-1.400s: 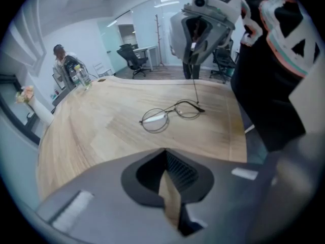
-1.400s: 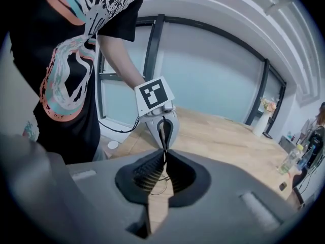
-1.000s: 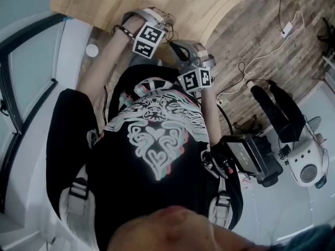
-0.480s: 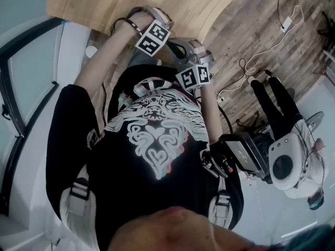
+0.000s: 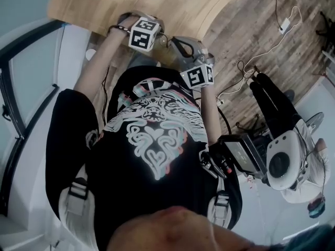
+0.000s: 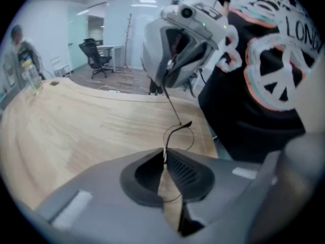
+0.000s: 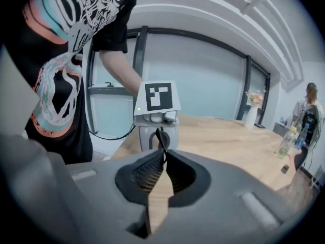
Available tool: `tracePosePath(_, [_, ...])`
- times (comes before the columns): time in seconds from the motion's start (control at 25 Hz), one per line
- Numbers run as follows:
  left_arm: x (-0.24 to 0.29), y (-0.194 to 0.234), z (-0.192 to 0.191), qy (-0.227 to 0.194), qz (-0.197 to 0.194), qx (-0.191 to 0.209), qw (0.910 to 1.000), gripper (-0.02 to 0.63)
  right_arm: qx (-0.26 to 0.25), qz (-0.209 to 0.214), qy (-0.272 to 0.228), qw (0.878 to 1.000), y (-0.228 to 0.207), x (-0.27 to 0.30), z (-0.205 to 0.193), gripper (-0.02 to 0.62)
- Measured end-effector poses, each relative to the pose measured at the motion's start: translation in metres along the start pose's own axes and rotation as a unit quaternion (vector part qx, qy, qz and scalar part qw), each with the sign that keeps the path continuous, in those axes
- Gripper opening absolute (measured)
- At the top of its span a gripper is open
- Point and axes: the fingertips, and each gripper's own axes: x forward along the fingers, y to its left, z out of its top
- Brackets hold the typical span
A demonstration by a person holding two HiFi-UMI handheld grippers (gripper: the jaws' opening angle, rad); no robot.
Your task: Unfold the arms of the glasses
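Thin wire-rimmed glasses hang between my two grippers above the near edge of the wooden table. In the left gripper view my left gripper is closing, its tips pinched on the wire rim; one thin arm runs up to the right gripper. In the right gripper view my right gripper is shut on the dark arm tip, with the left gripper just beyond it. In the head view the left gripper and right gripper almost meet; the glasses are too small to make out there.
The light wooden table stretches away from me. A bottle and a vase stand at its far end. Cables lie on the floor. A bystander stands at the right. An office chair is far back.
The left gripper's marker cube has shifted up and left and rolled. The right cube has edged right. The bystander at the right has come closer.
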Motion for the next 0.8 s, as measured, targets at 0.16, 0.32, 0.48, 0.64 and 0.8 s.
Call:
tracePosePath(0.16, [-0.017, -0.002, 0.008, -0.082, -0.003, -0.104, 0.9912, -0.002, 0.039, -0.027, -0.005, 0.999, -0.014, -0.005, -0.006, 0.015])
tracePosePath(0.32, [-0.032, 0.003, 0.010, -0.143, 0.004, -0.180, 0.9731, -0.005, 0.053, -0.038, 0.000, 0.998, -0.019, -0.005, -0.012, 0.015])
tracePosePath(0.48, [-0.034, 0.012, 0.006, -0.189, 0.021, -0.229, 0.9546, -0.005, 0.059, -0.043, -0.005, 0.997, -0.021, -0.003, -0.018, 0.015])
tracePosePath(0.64, [-0.043, 0.024, 0.005, -0.258, 0.032, -0.299, 0.9181, -0.008, 0.100, -0.056, -0.005, 0.993, -0.027, -0.005, -0.025, -0.002])
tracePosePath(0.8, [-0.052, 0.029, 0.005, -0.305, 0.035, -0.343, 0.8878, -0.011, 0.142, -0.067, 0.009, 0.988, -0.031, -0.004, -0.043, -0.002])
